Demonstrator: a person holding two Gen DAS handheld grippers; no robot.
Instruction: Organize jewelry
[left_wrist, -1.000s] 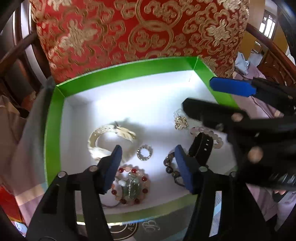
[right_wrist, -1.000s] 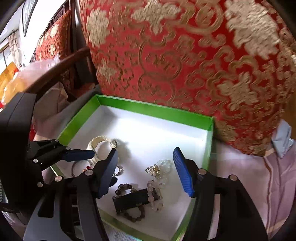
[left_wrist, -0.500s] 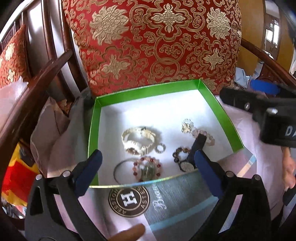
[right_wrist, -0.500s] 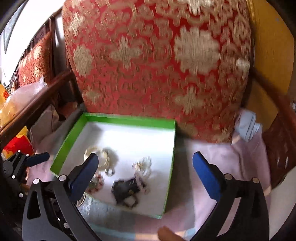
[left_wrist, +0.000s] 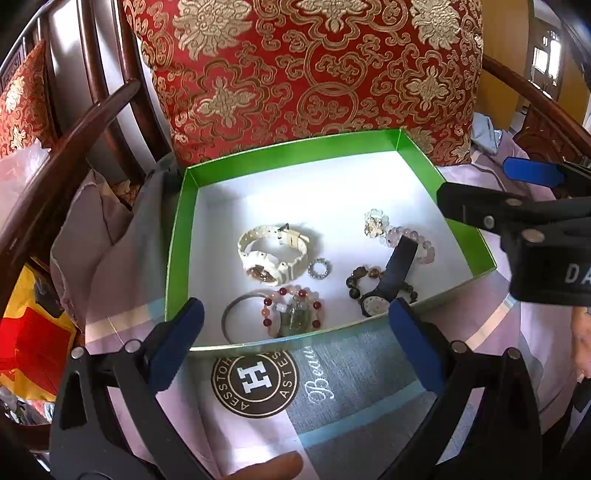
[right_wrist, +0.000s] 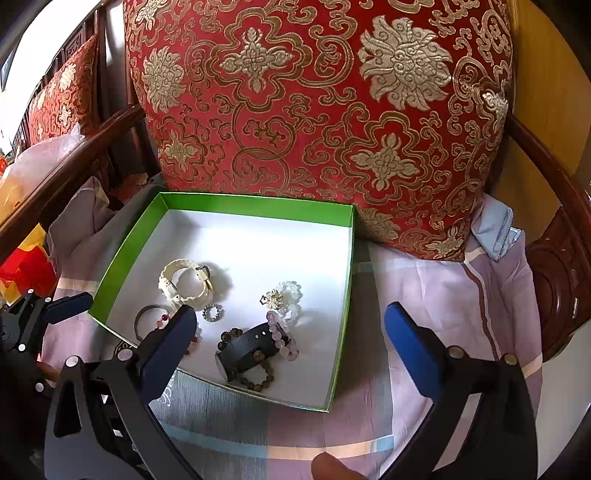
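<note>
1. A green box (left_wrist: 177, 236) of jewelry is seen on a cloth-covered chair seat (right_wrist: 461, 295), backed by a red brocade cushion (left_wrist: 303, 66) at 12 o'clock.
2. The left tongs (left_wrist: 291, 347) are held wide apart and empty above the near rim of the box; the right tongs (right_wrist: 286, 347) are likewise spread wide, with nothing gripped.
3. A cream watch (left_wrist: 271, 251) lies near the middle of the white floor, with a small sparkly ring (left_wrist: 319, 267) just beside it at 4 o'clock.
4. A thin metal bangle (left_wrist: 236, 317) and a red-beaded bracelet (left_wrist: 293, 312) are gathered at 6 o'clock against the near wall.
5. At 3 o'clock a black watch (right_wrist: 245, 350) is laid across a dark bead bracelet (right_wrist: 258, 376) and touches a pink bead bracelet (right_wrist: 284, 339); a gold charm (right_wrist: 273, 298) sits beyond them.
6. The pile at 3 o'clock is judged the main risk: a strap lifted from it could drag the tangled beads along or spill them over the rim.
7. The ring is judged likely to slip from wide, flat pads, and the light box could be shifted on the soft cloth by a low pass.
</note>
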